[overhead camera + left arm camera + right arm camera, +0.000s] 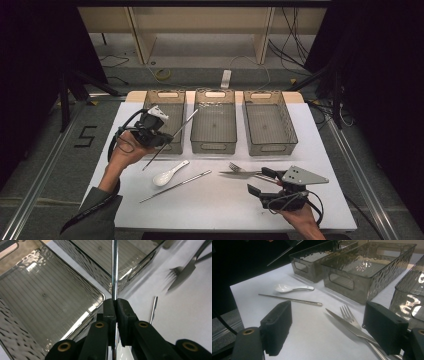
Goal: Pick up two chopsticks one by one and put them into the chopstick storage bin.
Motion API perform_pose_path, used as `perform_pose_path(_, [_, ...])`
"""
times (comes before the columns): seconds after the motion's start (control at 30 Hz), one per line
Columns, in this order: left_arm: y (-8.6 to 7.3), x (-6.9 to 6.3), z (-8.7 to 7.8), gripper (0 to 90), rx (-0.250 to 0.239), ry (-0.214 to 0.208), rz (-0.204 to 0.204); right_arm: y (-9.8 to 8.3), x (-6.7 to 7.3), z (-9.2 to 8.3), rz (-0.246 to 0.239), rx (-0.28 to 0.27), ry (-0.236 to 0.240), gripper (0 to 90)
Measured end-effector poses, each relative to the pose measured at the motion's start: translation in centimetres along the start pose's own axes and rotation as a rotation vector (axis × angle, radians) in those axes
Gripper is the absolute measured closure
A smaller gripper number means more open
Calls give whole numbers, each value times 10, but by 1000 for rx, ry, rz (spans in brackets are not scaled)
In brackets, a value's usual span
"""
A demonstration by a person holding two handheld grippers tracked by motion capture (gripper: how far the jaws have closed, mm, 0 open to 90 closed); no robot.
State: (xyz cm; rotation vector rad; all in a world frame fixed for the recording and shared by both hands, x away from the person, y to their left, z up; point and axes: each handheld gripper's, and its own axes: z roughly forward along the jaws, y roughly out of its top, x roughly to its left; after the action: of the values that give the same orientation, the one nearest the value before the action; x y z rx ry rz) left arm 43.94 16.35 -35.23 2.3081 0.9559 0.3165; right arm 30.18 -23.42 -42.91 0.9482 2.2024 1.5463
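Observation:
My left gripper [166, 139] is shut on a metal chopstick [185, 122], held off the table and slanting over the front right corner of the left bin [165, 93]. In the left gripper view the pads [110, 306] pinch the chopstick [114, 270], which runs up past the bin's corner [100, 293]. My right gripper [257, 181] stands open at the table's front right, jaws pointing left. A knife [347, 326] and a fork [349, 313] lie just ahead of its open jaws [329, 325], with nothing between the pads.
Three smoky plastic bins stand in a row at the back: left, middle [215, 145] and right [270, 145]. A white spoon [167, 175] and a second chopstick [175, 186] lie on the white table [220, 205] front of centre.

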Motion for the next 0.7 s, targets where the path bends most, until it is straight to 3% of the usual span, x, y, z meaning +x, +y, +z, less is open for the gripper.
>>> perform_pose_path(0.33, [19, 25, -10, 851, -63, 60, -59, 0, -1, 0, 6, -5, 2, 239])
perform_pose_path(0.7, [32, 44, -2, 851, -82, 104, -107, 0, 0, 0, 2, -2, 6, 239])
